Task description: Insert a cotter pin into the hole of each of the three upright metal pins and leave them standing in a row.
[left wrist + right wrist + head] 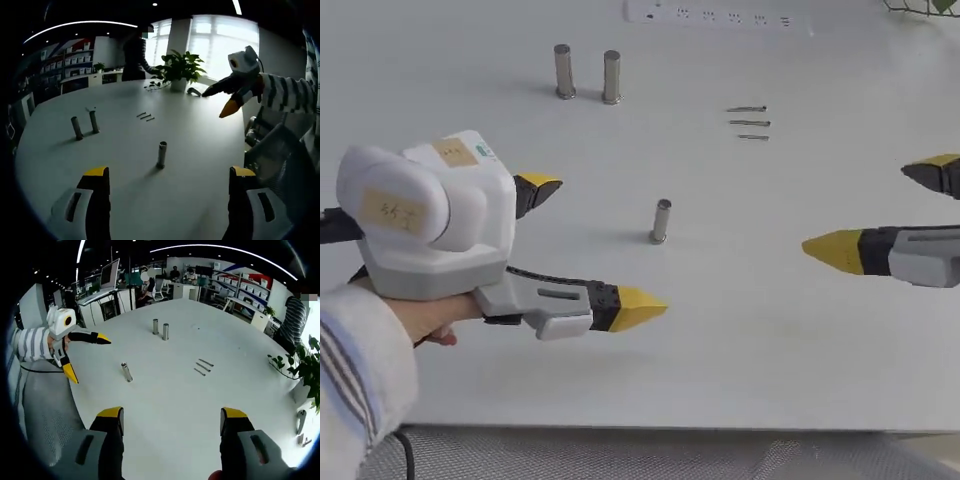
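A smooth, matte white table [770, 330] spans the head view, its near edge running along the bottom of the frame. At the left, the left gripper [607, 244] has a bulky white plastic housing, grey arms and yellow wedge tips. It is held in a hand [420, 318] with a striped sleeve. Its fingers [638, 305] stand wide apart with nothing between them. At the right edge, the right gripper [857, 208] is cut off by the frame behind its pointed fingers, which are likewise spread and empty. A white power strip [710, 14] lies along the top edge, partly cropped. Two metal pins [563, 71], plain grey cylinders, stand upright side by side in the upper left. A lone metal pin [661, 221] stands at centre, between the two grippers. Three thin cotter pins [749, 123] lie parallel, upper right of centre, their shape too fine to make out.
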### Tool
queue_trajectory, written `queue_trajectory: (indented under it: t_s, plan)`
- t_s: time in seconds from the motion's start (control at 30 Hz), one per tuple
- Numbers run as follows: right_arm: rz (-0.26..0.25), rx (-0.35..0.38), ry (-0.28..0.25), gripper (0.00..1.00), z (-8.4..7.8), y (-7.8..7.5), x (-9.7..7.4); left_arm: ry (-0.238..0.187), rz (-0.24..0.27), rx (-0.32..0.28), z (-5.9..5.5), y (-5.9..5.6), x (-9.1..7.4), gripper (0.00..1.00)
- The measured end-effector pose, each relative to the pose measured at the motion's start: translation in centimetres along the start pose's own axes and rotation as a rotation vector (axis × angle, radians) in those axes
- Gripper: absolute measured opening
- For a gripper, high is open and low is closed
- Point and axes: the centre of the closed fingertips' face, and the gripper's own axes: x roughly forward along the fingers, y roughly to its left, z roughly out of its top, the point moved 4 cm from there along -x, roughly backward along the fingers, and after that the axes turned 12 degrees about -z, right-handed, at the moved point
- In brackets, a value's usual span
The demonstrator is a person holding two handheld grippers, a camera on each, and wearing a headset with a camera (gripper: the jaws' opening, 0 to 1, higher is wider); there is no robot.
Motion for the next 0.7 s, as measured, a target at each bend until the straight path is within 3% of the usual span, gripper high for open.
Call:
queue_trajectory:
  t_s: [0.1,0.2,0.3,0.43,0.7]
  plan:
    - [0.018,-0.071,0.010,0.71,0.7,-1.2,0.8,0.001,-0.007,-0.013,-0.3,0.0,-0.1,0.99]
    - [0.068,-0.148,0.040,0.69,1.1,-1.9,1.7,0.009,-0.012,-0.013,-0.4,-0.2,-0.1,0.99]
    - [0.101,-0.267,0.064,0.68,2.1,-2.5,2.5,0.004,-0.009,-0.014,-0.4,-0.2,-0.2,0.99]
    - [0.122,-0.337,0.051,0.64,3.5,-3.2,3.5,-0.005,0.018,-0.007,-0.2,0.2,-0.4,0.99]
    - [0.194,-0.507,0.059,0.59,6.1,-2.8,5.3,-0.006,0.011,-0.027,-0.4,0.1,-0.5,0.97]
